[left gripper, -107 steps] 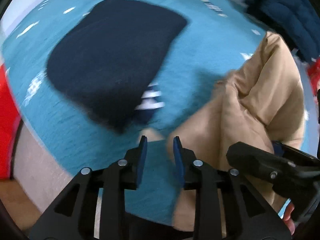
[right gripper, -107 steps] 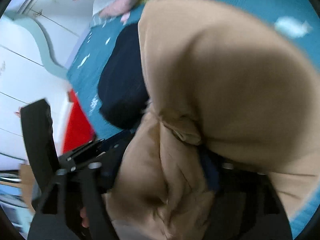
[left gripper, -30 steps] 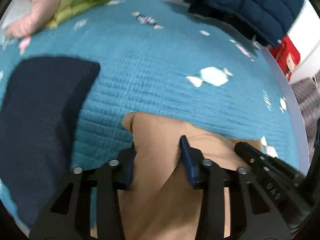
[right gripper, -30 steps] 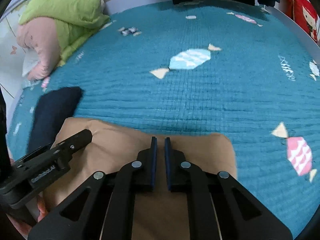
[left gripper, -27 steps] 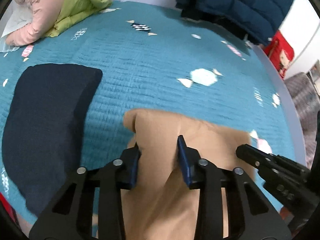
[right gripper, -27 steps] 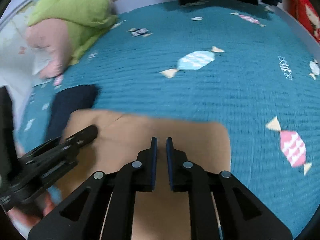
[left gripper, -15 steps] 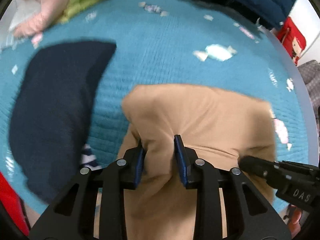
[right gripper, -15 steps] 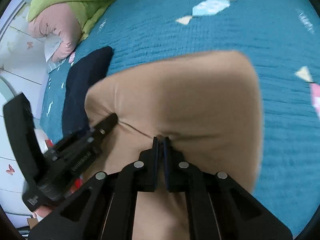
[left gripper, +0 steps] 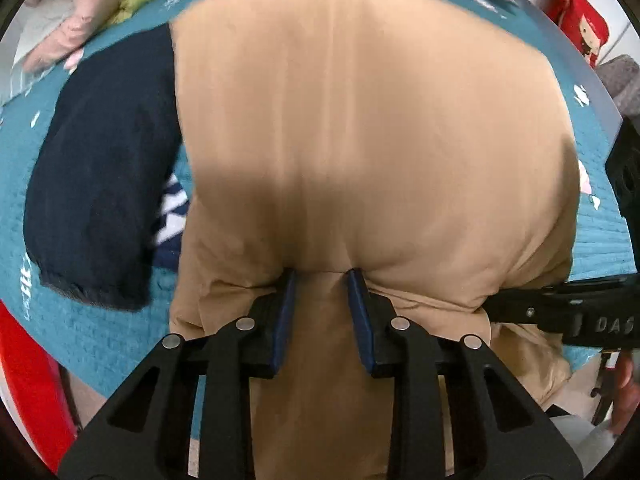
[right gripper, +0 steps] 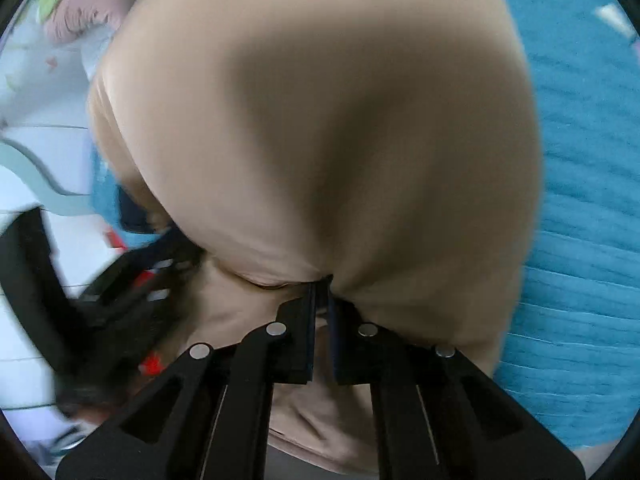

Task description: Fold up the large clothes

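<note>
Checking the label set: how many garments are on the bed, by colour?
Tan garment: 1, pinched by the left gripper and right gripper
Navy garment: 1
Green and pink item: 1, kind unclear
Total: 3

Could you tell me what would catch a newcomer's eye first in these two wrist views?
A large tan fabric garment fills the middle of both views, bulging over the teal quilted bedspread. The left gripper and the right gripper each pinch its near edge. In the left wrist view, a folded dark navy garment lies just left of it.
</note>
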`<state>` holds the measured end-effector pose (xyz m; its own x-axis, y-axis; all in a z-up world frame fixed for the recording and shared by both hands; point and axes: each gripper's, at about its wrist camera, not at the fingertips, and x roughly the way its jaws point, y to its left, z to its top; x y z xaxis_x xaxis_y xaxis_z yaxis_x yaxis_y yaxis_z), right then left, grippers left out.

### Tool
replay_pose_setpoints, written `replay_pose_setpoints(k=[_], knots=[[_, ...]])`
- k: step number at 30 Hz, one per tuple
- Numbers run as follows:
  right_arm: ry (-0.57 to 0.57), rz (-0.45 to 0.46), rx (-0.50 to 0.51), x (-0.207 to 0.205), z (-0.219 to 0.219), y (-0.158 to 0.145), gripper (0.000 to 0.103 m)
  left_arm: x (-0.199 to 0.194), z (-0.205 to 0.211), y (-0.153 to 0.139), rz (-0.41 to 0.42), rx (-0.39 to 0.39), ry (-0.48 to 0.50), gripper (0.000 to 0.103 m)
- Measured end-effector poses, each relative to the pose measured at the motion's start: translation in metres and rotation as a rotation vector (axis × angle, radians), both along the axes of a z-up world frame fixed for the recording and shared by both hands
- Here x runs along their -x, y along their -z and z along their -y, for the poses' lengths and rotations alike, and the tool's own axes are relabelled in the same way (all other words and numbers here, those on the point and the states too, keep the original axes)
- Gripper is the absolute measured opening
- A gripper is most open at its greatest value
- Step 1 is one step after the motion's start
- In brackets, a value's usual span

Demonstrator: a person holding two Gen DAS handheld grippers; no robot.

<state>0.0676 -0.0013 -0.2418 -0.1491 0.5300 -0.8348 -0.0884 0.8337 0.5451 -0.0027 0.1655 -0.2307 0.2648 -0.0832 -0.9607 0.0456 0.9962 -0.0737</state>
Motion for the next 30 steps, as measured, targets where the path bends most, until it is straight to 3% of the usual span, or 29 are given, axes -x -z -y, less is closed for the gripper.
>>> replay_pose_setpoints(k=[3, 4, 6, 7, 8, 12, 17, 19, 21, 22, 23, 25, 30], knots=[[-0.082, 0.026, 0.012, 0.003, -0.003, -0.025, 0.011, 0.001, -0.004, -0.025, -0.026, 0.032, 0.04, 0.03], [-0.115, 0.047, 0.007, 0.008, -0.004, -0.035, 0.017, 0.003, -0.005, -0.032, -0.025, 0.032, 0.054, 0.031], [-0.217, 0.068, 0.03, 0.021, -0.012, -0.048, 0.04, 0.01, -0.006, -0.036, -0.049, 0.055, 0.092, 0.047], [-0.24, 0.066, 0.044, 0.025, -0.015, -0.045, 0.057, 0.013, -0.004, -0.035, -0.066, 0.071, 0.111, 0.05], [-0.265, 0.074, 0.056, 0.029, -0.019, -0.037, 0.058, 0.017, -0.002, -0.028, -0.094, 0.088, 0.148, 0.053], [-0.357, 0.135, 0.11, 0.032, -0.041, -0.006, 0.06, 0.022, 0.002, 0.01, -0.12, 0.028, 0.19, 0.053], [-0.358, 0.187, 0.066, 0.031, -0.032, -0.038, 0.06, 0.018, -0.009, -0.017, -0.054, 0.07, 0.187, 0.053], [-0.317, 0.241, 0.05, 0.028, -0.018, -0.056, 0.06, 0.018, -0.021, -0.031, -0.018, 0.111, 0.177, 0.058], [-0.264, 0.295, 0.041, 0.026, -0.006, -0.073, 0.071, 0.015, -0.035, -0.043, 0.013, 0.165, 0.152, 0.086], [-0.232, 0.319, 0.034, 0.022, 0.002, -0.081, 0.084, 0.016, -0.039, -0.047, 0.026, 0.181, 0.141, 0.09], [-0.186, 0.349, 0.028, 0.016, 0.013, -0.087, 0.092, 0.015, -0.045, -0.05, 0.041, 0.2, 0.128, 0.09], [-0.13, 0.375, 0.012, 0.007, 0.028, -0.089, 0.093, 0.014, -0.049, -0.054, 0.045, 0.249, 0.122, 0.091], [-0.075, 0.35, -0.073, -0.008, 0.064, -0.058, 0.094, -0.018, -0.066, -0.016, -0.055, 0.429, 0.036, 0.092]])
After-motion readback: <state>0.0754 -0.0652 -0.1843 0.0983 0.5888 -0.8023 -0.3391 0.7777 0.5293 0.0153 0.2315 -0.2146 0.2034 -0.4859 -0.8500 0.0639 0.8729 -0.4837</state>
